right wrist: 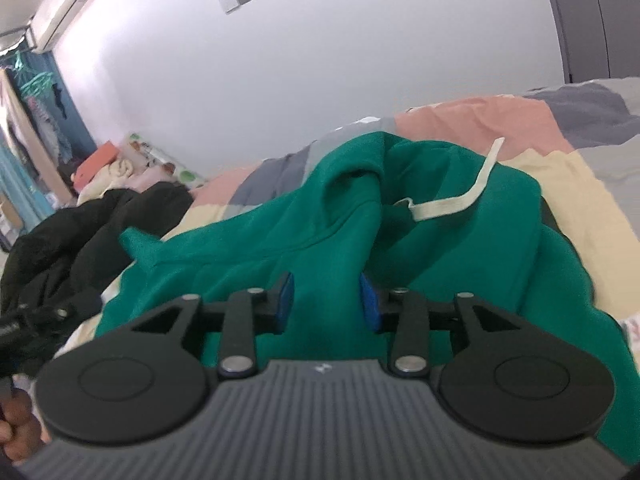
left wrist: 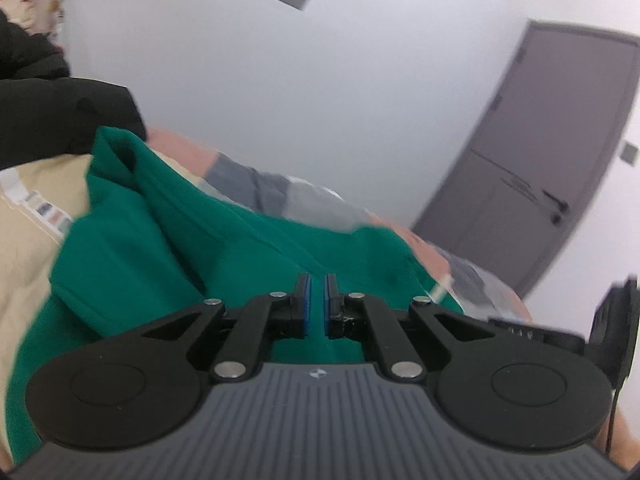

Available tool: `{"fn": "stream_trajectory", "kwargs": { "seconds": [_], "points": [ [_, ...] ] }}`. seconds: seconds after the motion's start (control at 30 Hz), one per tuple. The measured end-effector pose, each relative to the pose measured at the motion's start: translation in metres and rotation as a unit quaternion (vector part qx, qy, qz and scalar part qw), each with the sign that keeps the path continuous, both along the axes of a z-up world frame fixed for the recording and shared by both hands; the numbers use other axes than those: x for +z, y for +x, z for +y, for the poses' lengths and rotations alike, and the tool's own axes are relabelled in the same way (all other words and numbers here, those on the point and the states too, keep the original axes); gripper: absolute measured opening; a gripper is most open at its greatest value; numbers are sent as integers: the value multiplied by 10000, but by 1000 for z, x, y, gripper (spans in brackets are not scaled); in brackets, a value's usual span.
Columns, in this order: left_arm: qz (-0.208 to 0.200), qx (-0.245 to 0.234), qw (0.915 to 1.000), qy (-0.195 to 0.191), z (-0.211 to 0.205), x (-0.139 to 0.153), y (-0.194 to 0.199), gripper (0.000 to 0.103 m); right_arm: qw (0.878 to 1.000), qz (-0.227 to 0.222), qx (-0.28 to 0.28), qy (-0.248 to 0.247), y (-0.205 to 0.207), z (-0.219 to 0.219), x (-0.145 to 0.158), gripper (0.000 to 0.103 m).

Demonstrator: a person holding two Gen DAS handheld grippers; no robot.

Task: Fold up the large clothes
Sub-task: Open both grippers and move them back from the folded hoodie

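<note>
A green hoodie (left wrist: 168,248) lies rumpled on the bed, and a raised fold of it runs straight into the tips of my left gripper (left wrist: 318,280). Its blue pads stand almost together with green cloth in the thin slit, so it is shut on the hoodie. In the right wrist view the hoodie (right wrist: 280,232) bulges up between the spread fingers of my right gripper (right wrist: 326,284), which is open; the pads do not press the cloth. A cream drawstring (right wrist: 472,192) trails over the hood.
The bed's patchwork quilt (right wrist: 580,184) of cream, pink and grey lies under the hoodie. A black garment (right wrist: 80,232) is heaped at the left, with more clothes piled behind it. A grey door (left wrist: 540,152) stands past the bed. A person's hand (right wrist: 16,432) shows at lower left.
</note>
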State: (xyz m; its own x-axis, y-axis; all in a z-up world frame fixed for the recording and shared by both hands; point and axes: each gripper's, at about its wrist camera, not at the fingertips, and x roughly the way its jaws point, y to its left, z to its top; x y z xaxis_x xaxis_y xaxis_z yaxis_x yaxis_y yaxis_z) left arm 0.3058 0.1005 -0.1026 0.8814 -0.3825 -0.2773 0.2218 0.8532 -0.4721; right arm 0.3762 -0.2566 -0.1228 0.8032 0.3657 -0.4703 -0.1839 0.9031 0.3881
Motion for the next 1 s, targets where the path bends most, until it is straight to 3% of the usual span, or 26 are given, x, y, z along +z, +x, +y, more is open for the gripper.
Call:
{"fn": "stream_trajectory", "kwargs": {
  "seconds": [0.1, 0.4, 0.73, 1.0],
  "points": [
    [110, -257, 9996, -81, -16, -3, -14, 5, 9994, -169, 183, -256, -24, 6, 10, 40],
    [263, -472, 9971, 545, -51, -15, -35, 5, 9972, -304, 624, -278, -76, 13, 14, 39],
    [631, -591, 9908, 1043, -61, -38, -33, 5, 9915, 626, 963, -607, -70, 26, -12, 38],
    [1206, -478, 9854, 1102, -66, -62, -18, 5, 9875, 1078, 959, -629, -60, 32, -36, 37]
  ]
}}
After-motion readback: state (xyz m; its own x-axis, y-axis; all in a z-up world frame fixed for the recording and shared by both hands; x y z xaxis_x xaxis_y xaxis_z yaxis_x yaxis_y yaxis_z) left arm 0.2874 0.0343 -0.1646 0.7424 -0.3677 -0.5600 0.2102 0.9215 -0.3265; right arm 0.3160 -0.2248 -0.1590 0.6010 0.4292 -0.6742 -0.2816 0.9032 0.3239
